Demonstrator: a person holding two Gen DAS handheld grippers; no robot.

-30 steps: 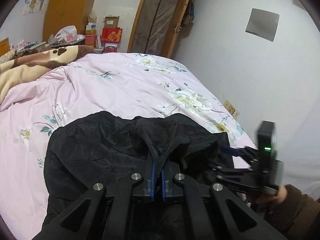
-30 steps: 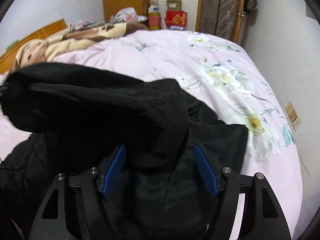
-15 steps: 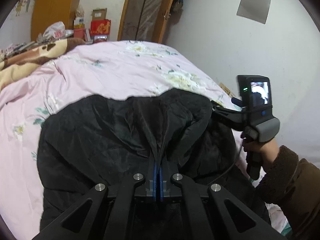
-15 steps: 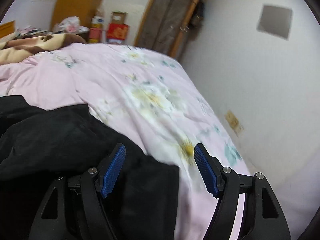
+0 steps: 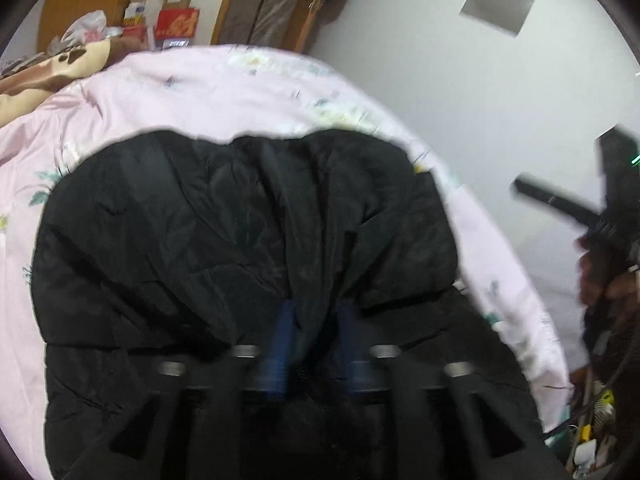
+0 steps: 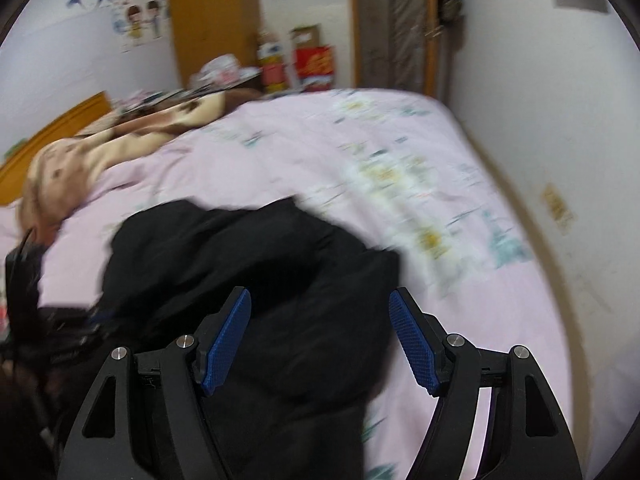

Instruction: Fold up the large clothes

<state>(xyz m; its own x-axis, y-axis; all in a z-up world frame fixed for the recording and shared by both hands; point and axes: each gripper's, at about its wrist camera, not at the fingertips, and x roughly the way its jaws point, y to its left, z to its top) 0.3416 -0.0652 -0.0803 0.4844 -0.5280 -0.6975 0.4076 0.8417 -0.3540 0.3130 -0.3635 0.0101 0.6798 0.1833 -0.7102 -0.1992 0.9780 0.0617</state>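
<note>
A large black padded jacket [image 5: 224, 248] lies bunched on the pink flowered bed cover [image 5: 224, 92]. In the blurred left wrist view my left gripper [image 5: 314, 320] has its blue pads parted a little, with a fold of the jacket still between them. The jacket also shows in the right wrist view [image 6: 248, 264]. My right gripper [image 6: 320, 340] is wide open and empty, held above the jacket's right part. It also shows at the right edge of the left wrist view [image 5: 576, 204], blurred.
A brown and cream blanket [image 6: 132, 136] lies at the head of the bed. A white wall [image 6: 560, 120] runs close along the bed's right side. Boxes and bags [image 6: 304, 64] stand by the door at the far end.
My left gripper's pads have parted from tightly shut. The jacket's folded part has dropped lower on the bed. My right gripper swung back to the left, over the jacket, still open.
</note>
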